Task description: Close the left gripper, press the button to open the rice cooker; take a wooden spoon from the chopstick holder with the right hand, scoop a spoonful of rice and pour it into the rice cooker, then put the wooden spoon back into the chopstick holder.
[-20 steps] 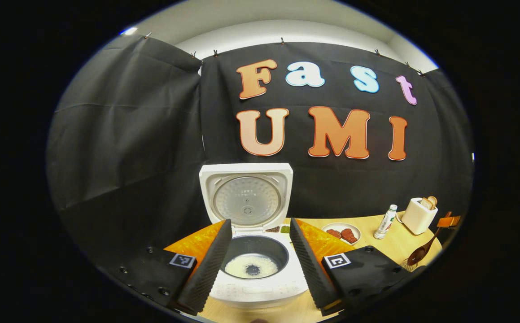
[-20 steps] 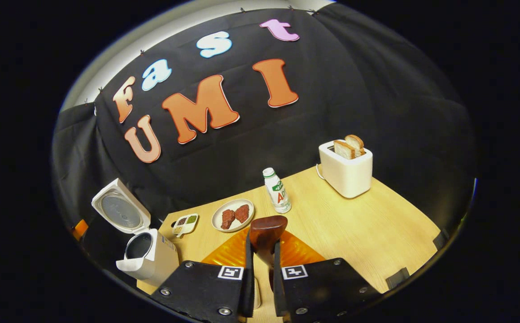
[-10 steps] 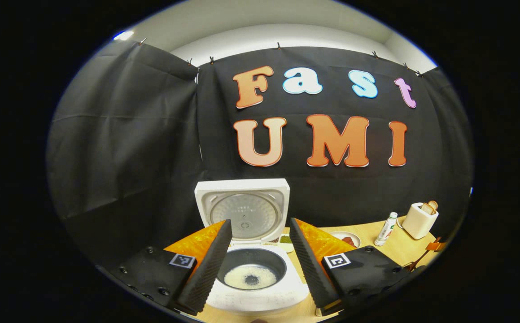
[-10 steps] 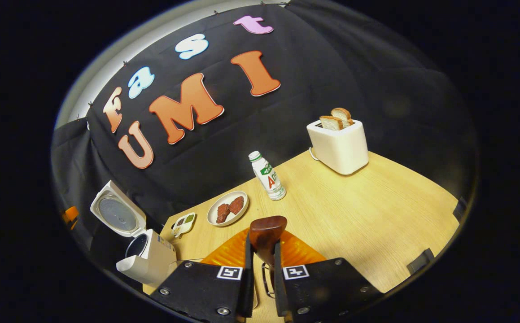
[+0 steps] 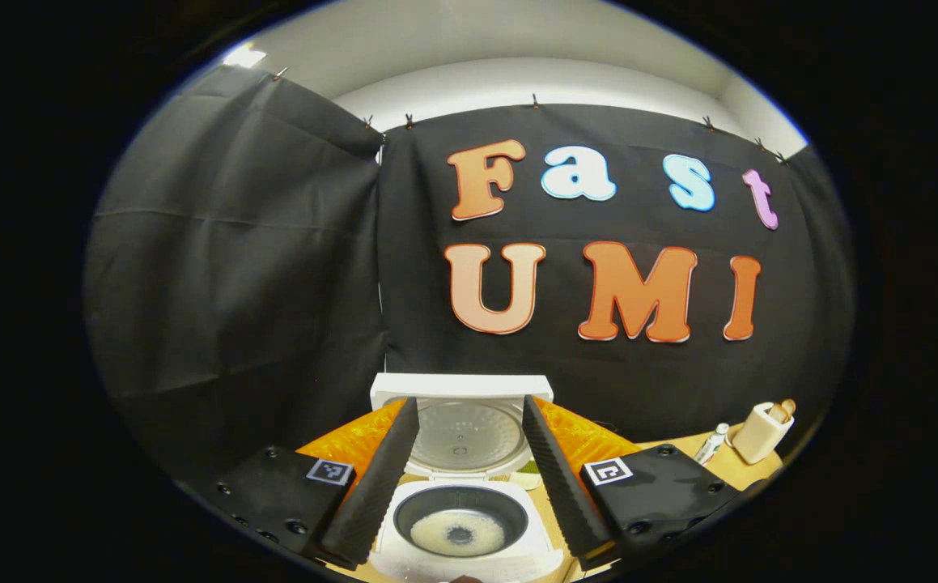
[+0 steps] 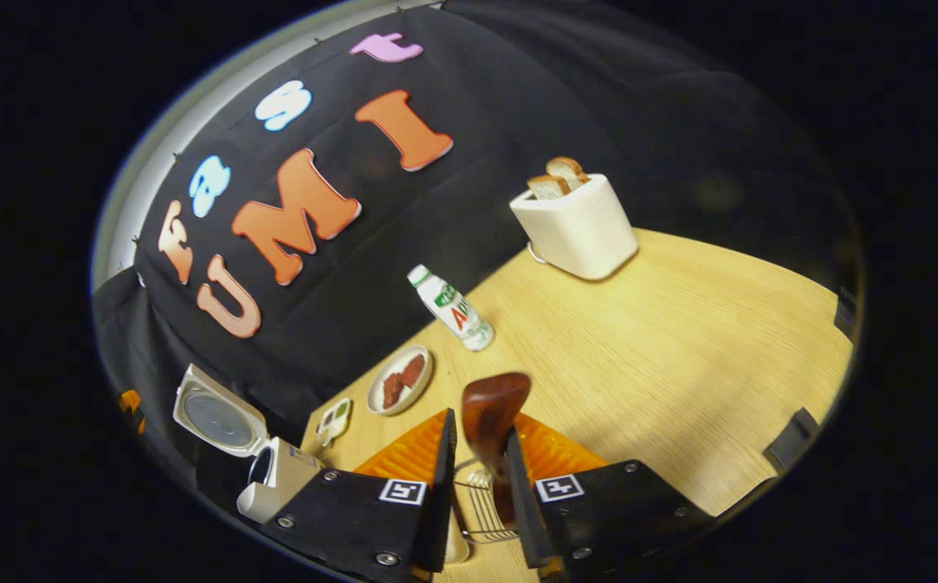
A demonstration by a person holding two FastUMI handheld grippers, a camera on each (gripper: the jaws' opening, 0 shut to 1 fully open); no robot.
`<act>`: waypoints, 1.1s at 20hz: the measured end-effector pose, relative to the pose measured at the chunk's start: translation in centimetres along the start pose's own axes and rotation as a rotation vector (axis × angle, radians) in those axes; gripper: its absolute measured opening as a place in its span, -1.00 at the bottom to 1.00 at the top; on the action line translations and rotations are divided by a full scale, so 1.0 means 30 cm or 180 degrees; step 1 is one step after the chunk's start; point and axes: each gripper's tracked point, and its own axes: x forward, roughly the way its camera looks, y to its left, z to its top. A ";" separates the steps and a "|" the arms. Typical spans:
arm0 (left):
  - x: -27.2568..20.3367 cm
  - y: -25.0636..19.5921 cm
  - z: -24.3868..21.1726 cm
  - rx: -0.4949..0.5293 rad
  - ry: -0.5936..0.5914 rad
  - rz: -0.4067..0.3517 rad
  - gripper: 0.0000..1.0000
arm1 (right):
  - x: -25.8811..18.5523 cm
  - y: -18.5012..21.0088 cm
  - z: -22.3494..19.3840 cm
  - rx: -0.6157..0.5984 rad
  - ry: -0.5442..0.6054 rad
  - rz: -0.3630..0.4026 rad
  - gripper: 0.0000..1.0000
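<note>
Right gripper view: the right gripper has its 2 fingers drawn in on the handle of the wooden spoon, whose bowl stands up just beyond the fingertips. Whether both fingers press on the handle is hard to tell; a small gap shows on one side. Directly below the fingers, between them, is the wire rim of the chopstick holder, with the spoon's lower end reaching down into it. Off to the left of the fingers sits the rice cooker, lid raised. Beyond the fingertips on the table are a plate of meat, a bottle and a toaster.

In the left gripper view, the left gripper holds nothing, its 2 fingers spread wide, and the cooker's pot lies between them with rice in the bottom.

Judging from this, the last step is in hand: returning the spoon. The next move calls for letting the handle settle into the holder, then parting the fingers and lifting clear without tipping the holder.
</note>
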 end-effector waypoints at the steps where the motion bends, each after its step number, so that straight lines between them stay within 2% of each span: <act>1: 0.036 0.011 0.037 -0.0052 -0.0034 0.0001 0.76 | -0.008 -0.014 0.014 -0.0022 0.0026 -0.0054 -0.22; 2: 0.074 0.021 0.072 -0.0073 -0.0057 0.0010 0.76 | -0.031 -0.011 0.043 -0.0038 -0.0006 -0.0068 -0.14; 3: 0.119 0.033 0.104 -0.0092 -0.0075 0.0027 0.76 | -0.051 -0.015 0.069 -0.0070 -0.0044 -0.0114 0.09; 4: 0.169 0.041 0.122 -0.0137 -0.0059 0.0031 0.76 | -0.072 -0.033 0.090 -0.0108 -0.0089 -0.0151 0.20; 5: 0.211 0.046 0.137 -0.0191 -0.0034 0.0040 0.76 | -0.093 -0.039 0.119 -0.0153 -0.0150 -0.0190 0.44; 7: 0.298 0.079 0.147 -0.0249 0.0045 0.0145 0.79 | -0.152 -0.049 0.185 -0.0211 -0.0268 -0.0265 0.62; 15: 0.583 0.047 0.105 -0.0076 0.0245 0.0100 0.77 | -0.421 -0.028 0.414 -0.0528 -0.0839 -0.0455 0.70; 18: 0.679 0.030 0.009 0.0024 0.0480 0.0082 0.79 | -0.532 0.004 0.481 -0.0657 -0.1081 -0.0513 0.70; 22: 0.732 0.013 -0.172 -0.0091 0.0988 0.0052 0.78 | -0.645 0.005 0.543 -0.0812 -0.1325 -0.0622 0.70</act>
